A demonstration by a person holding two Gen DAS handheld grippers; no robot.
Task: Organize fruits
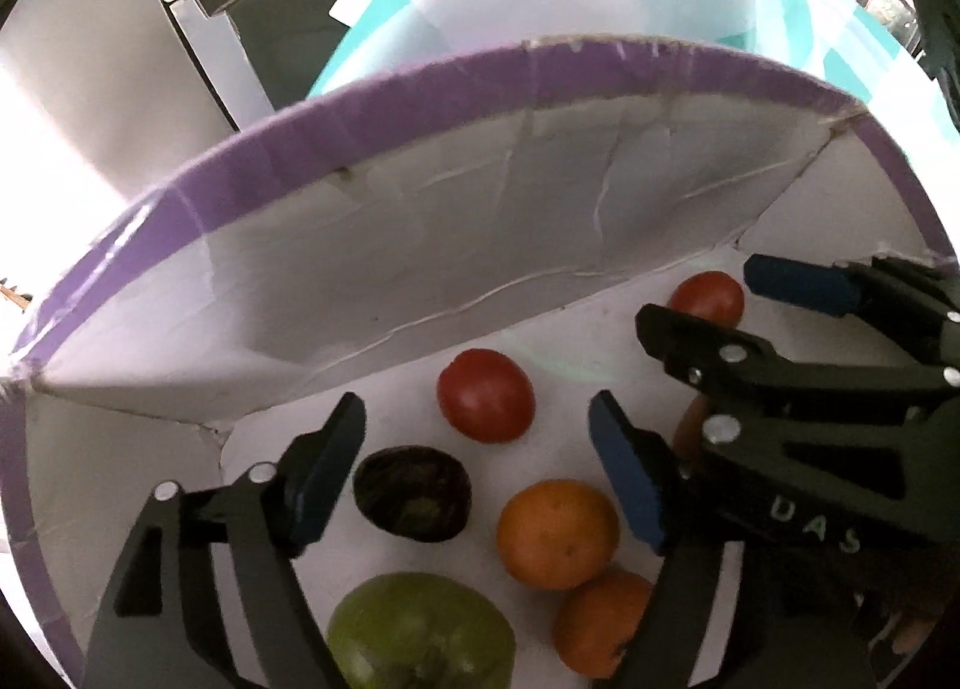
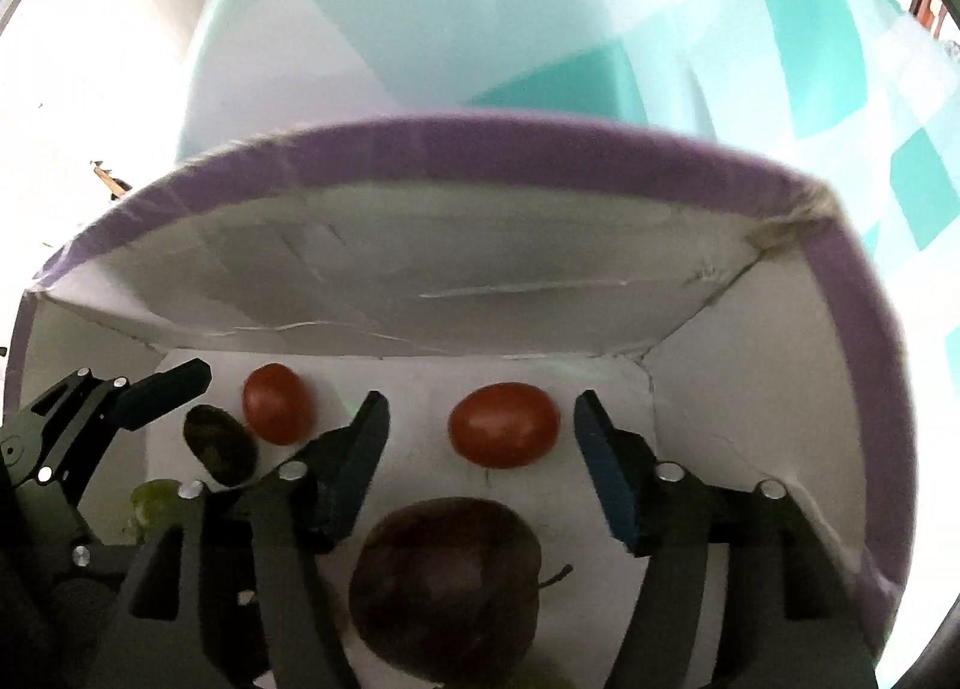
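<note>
Setting: a white cardboard box with a purple rim (image 1: 420,83) sits on a tabletop covered in a teal and white checked cloth (image 2: 828,89); both claws reach down inside the box.

Fruit in the box: two red tomatoes, two oranges, a green apple, a dark wrinkled fruit and a large dark round fruit with a stem, all loose on the white floor of the box.

Left claw (image 1: 477,470): open wide, empty, angled down over the fruit. The dark wrinkled fruit (image 1: 413,492) lies just beside its left finger, one orange (image 1: 557,533) just beside its right finger, and a red tomato (image 1: 485,395) sits a little beyond the tips.

Right claw (image 2: 480,455): open wide, empty, pointed toward the far wall. The second red tomato (image 2: 504,425) lies between its fingertips without touching either; the large dark fruit (image 2: 447,587) sits close under the claw.

Other fruit: a second orange (image 1: 600,623) touches the first; the green apple (image 1: 420,635) lies nearest the left camera.

How the tomato will likely handle: light, smooth-skinned and soft, so it may slip or bruise; a gentle squeeze across its widest middle looks safest.

How the oranges will likely handle: firmer, with a dimpled skin that grips better; hold across the middle.

Risk: round fruit may roll on the smooth box floor if nudged by a finger.
</note>
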